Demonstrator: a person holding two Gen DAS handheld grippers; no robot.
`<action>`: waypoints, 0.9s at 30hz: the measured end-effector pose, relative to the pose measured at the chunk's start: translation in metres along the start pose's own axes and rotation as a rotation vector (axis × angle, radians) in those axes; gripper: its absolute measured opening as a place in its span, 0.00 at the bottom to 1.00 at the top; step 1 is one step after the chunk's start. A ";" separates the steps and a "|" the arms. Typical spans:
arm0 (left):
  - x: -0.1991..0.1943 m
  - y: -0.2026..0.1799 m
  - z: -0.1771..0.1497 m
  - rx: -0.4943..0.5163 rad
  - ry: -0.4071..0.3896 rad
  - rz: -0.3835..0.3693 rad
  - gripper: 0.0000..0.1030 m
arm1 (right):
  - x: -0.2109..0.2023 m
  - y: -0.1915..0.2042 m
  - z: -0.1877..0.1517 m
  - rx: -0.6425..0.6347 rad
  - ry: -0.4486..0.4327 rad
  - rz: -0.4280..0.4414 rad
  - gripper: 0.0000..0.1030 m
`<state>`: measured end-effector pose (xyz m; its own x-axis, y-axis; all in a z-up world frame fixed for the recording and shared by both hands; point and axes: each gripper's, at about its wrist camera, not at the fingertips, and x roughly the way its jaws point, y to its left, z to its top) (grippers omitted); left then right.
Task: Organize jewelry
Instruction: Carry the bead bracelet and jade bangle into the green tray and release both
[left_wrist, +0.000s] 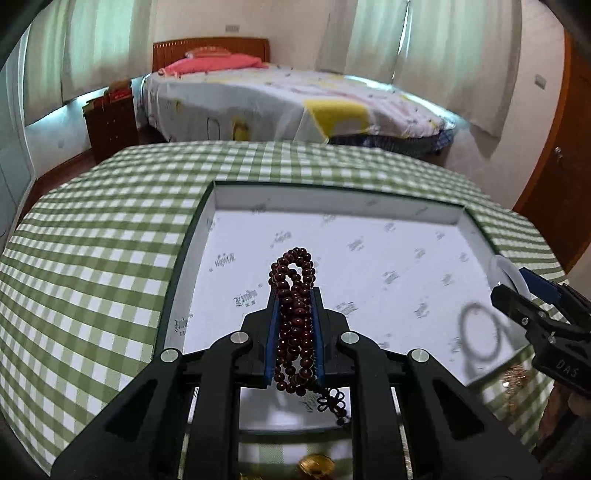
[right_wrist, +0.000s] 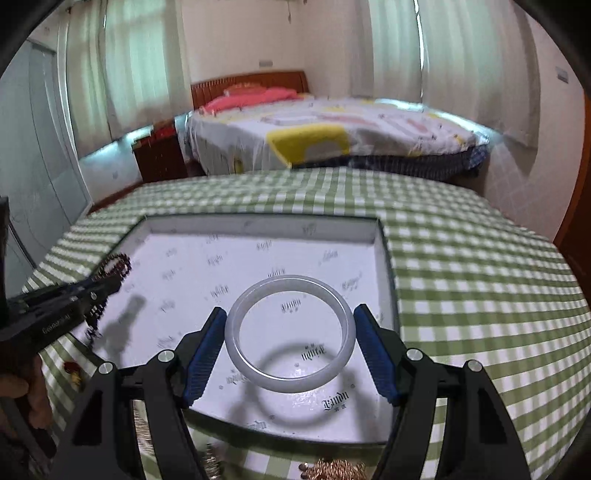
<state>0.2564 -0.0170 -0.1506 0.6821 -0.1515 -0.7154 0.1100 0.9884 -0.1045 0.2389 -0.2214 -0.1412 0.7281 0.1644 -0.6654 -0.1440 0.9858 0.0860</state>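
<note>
My left gripper (left_wrist: 295, 295) is shut on a dark red bead bracelet (left_wrist: 295, 317), holding it above the white box tray (left_wrist: 221, 199); its tassel hangs below. It also shows at the left of the right wrist view (right_wrist: 107, 284), with the beads (right_wrist: 118, 264). My right gripper (right_wrist: 290, 314) holds a white translucent bangle (right_wrist: 290, 332) between its blue pads (right_wrist: 207, 350), above the tray (right_wrist: 380, 258), casting a ring shadow. In the left wrist view the right gripper (left_wrist: 517, 291) and the bangle (left_wrist: 504, 269) are at the tray's right edge.
The tray lies on a green checked tablecloth (left_wrist: 92, 258). Gold jewelry lies on the cloth near the front edge (right_wrist: 332, 469) (left_wrist: 316, 465). A small red and gold piece (right_wrist: 72, 369) lies left of the tray. A bed (left_wrist: 295, 103) stands beyond the table.
</note>
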 end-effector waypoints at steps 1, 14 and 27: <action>0.003 0.001 -0.002 0.001 0.010 0.000 0.15 | 0.005 0.000 -0.001 -0.004 0.016 -0.001 0.67; 0.031 -0.001 -0.010 0.024 0.082 0.016 0.18 | 0.026 0.001 -0.013 -0.050 0.118 -0.030 0.67; 0.021 0.000 -0.015 0.007 0.068 -0.009 0.47 | 0.011 -0.002 -0.011 -0.012 0.079 0.001 0.70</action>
<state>0.2596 -0.0196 -0.1761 0.6306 -0.1591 -0.7597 0.1211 0.9870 -0.1061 0.2400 -0.2217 -0.1572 0.6730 0.1622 -0.7217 -0.1533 0.9851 0.0784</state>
